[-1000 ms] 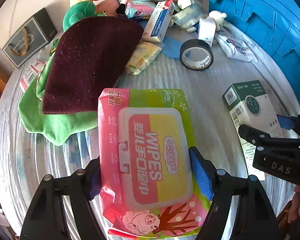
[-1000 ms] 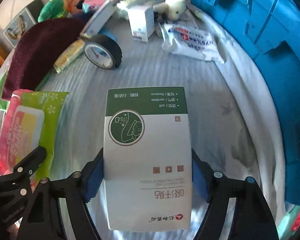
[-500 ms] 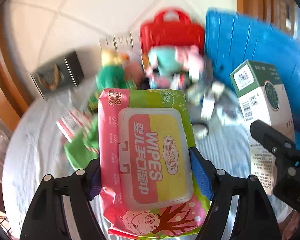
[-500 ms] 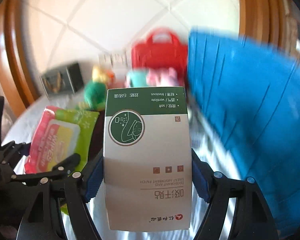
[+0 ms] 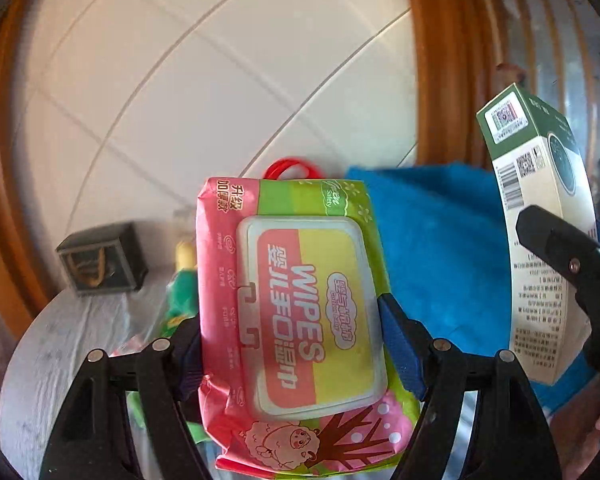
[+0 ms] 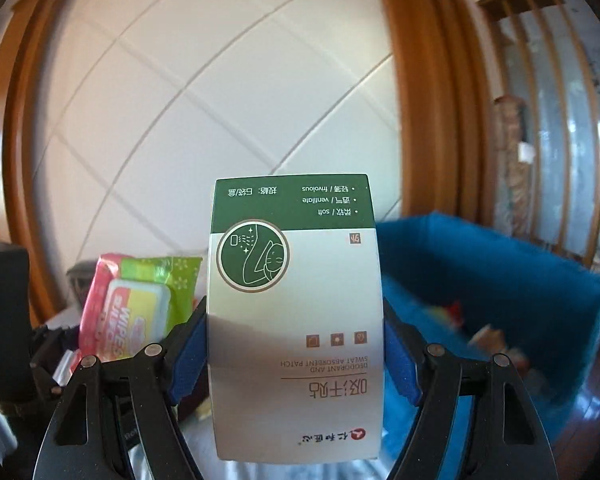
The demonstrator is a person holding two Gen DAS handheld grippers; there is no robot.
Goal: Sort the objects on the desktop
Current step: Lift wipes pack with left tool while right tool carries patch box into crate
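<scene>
Wipes pack [image 5: 296,320], soft pouch, pink and green with a yellow-and-pink flip lid: clamped across its width between the blue pads of the left gripper [image 5: 296,344], lid toward the camera, carried clear of the table [image 5: 60,344]. The right wrist view shows the same pack [image 6: 134,308] at lower left, raised beside the right-hand load.

Patch box [image 6: 296,320], carton, green band over white, printed "Deodorant and sweat absorbent patch": held upright and end-on in the right gripper [image 6: 296,344], pads pressing both long sides. In the left wrist view the box [image 5: 540,216] stands at the far right, just beside the pack but apart from it.

Change over the last second: both items lay on the cloth-covered table among the clutter, already gripped; both are now lifted well above it, and the cameras have tipped up from the tabletop to the tiled wall [image 6: 204,92] and wooden frame [image 6: 424,92]. Neither grip has altered.

Surroundings, outward: blue bin [image 6: 500,280], open-topped, ahead and to the right of the box, with small blurred items inside; its blue wall [image 5: 440,256] lies directly behind the pack. Dark boxed item [image 5: 100,260] and green plush [image 5: 182,292] remain on the table at left; a red handle [image 5: 288,168] shows above the pack.

Assessment: pick-up stage appears complete for both items; carry toward the bin is the likely step in hand. Release not yet made.
</scene>
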